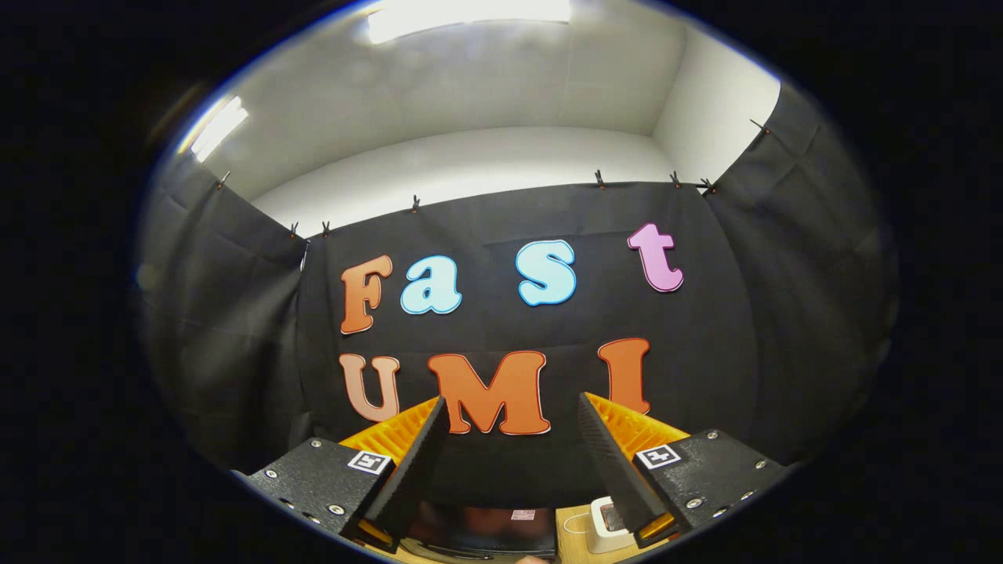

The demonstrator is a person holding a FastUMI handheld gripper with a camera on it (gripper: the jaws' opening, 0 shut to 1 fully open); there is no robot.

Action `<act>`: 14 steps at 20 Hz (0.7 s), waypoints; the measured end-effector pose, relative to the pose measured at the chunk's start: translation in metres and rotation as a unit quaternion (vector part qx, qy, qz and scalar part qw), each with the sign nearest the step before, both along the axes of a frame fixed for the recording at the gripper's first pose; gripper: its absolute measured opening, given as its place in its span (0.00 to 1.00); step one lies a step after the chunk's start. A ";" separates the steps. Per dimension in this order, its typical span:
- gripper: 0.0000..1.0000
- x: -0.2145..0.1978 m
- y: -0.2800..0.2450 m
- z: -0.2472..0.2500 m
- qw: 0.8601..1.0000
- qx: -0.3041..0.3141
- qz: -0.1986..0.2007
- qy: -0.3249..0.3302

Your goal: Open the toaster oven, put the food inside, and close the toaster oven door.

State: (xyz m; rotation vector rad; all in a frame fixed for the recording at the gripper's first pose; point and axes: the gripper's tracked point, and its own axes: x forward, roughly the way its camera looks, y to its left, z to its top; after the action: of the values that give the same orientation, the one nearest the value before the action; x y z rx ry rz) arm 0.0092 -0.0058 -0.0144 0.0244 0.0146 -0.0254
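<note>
My gripper (511, 399) is held high and points at the black cloth wall. Its fingers stand wide apart with nothing between them. Far below, low between the fingers, a dark glossy box-like thing (486, 531) sits on a wooden table (570, 540); it may be the toaster oven, but too little of it shows to tell. A small pale label (523, 515) sits on its top.
A small white device (607, 526) with a thin cord stands on the table just right of the dark box, partly behind my right finger (619, 470). Black cloth walls close in the booth on the left, ahead and on the right, with white wall and ceiling lights above.
</note>
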 end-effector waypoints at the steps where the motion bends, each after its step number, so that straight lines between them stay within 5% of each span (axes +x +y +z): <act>1: 0.98 0.000 0.003 -0.006 1.000 0.001 0.003 0.005; 14: 0.98 0.001 0.071 -0.174 0.982 0.026 0.037 0.182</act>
State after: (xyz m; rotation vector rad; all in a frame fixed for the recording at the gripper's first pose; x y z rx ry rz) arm 0.0105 0.0648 -0.1889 0.0708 0.3813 0.0450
